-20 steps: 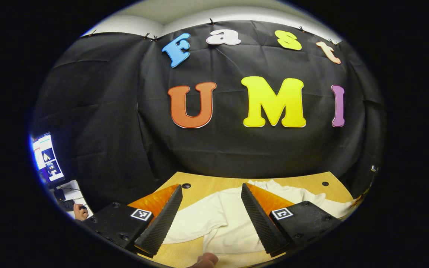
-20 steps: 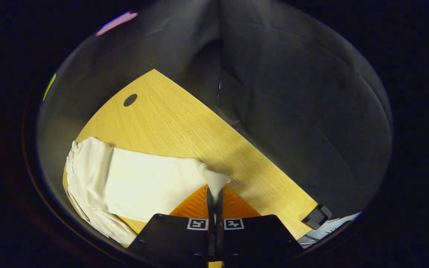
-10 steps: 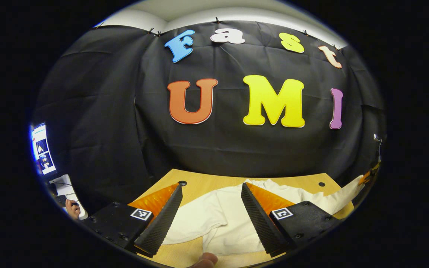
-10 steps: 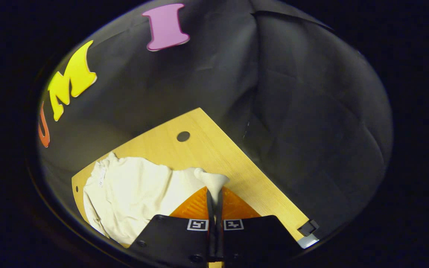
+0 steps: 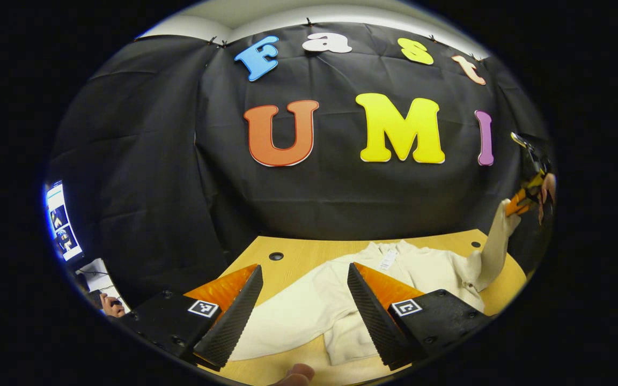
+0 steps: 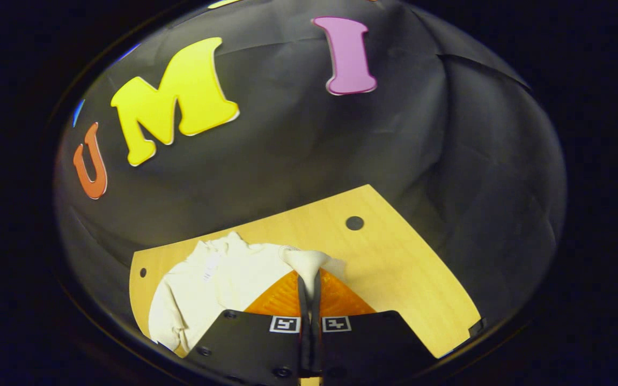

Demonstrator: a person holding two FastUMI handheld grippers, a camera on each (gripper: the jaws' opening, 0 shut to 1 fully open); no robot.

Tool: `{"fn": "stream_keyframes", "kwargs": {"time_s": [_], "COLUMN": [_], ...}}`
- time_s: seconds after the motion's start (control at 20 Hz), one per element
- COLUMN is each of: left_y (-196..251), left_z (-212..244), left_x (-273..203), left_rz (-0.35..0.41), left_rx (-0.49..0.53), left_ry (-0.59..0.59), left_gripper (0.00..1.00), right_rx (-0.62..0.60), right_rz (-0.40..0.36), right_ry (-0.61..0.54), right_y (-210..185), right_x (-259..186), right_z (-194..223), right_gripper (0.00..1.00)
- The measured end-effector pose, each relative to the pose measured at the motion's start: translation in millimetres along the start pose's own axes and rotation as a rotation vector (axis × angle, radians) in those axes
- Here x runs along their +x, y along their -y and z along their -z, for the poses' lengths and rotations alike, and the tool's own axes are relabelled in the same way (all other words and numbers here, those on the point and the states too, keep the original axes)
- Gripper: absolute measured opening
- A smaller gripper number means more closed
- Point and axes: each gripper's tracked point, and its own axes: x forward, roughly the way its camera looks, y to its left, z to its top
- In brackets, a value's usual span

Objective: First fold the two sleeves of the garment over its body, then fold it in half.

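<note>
In the left gripper view, a wooden counter [image 5: 309, 256] stands against a black cloth wall [image 5: 148, 177], with a strip of pale ceiling above. A round hole [image 5: 276, 256] sits in the counter near its far left corner, and another at the far right beside the lifted sleeve. The cream garment [image 5: 421, 268] lies spread across the counter, its collar and tag toward the far edge and its long axis running near to far. One sleeve [image 5: 293, 316] lies flat, stretching to the near left. The other sleeve [image 5: 494, 244] rises from the right shoulder, pulled up to the right hand-held gripper [image 5: 518, 202], held by a hand [image 5: 546, 194] at the right edge. The left hand-held gripper [image 5: 303, 311] hovers over the near part of the garment with its fingers spread wide, holding nothing. A screen [image 5: 59, 220] glows at the far left, with a person's hand [image 5: 110, 306] below it.

In the right gripper view, the counter [image 6: 395, 268] runs to the black wall. The right hand-held gripper [image 6: 309, 276] is clamped tight on the sleeve's cuff [image 6: 304, 260], which bunches above the tips. The garment [image 6: 218, 284] lies to the left below it.
</note>
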Motion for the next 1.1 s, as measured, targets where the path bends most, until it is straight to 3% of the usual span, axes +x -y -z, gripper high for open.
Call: {"fn": "stream_keyframes", "kwargs": {"time_s": [0.25, 0.6, 0.8, 1.1], "left_y": [-24, -60, -81, -106], "left_z": [25, 58, 73, 106], "left_x": [5, 18, 22, 20], "left_rz": [0.01, -0.018, -0.049, -0.115], "left_rx": [0.0, -0.018, -0.022, -0.046], "left_ry": [-0.04, -0.092, -0.113, -0.169], "left_gripper": [1.0, 1.0, 1.0, 1.0], "right_rx": [-0.03, -0.12, -0.205, -0.389], "right_rz": [-0.109, -0.279, -0.323, -0.361], "right_ry": [-0.002, -0.082, -0.184, -0.273], "right_y": [-119, -269, -314, -344], "right_x": [15, 34, 57, 74], "right_z": [13, 80, 137, 204], "right_gripper": [0.0, 0.01, 0.01, 0.01]}}
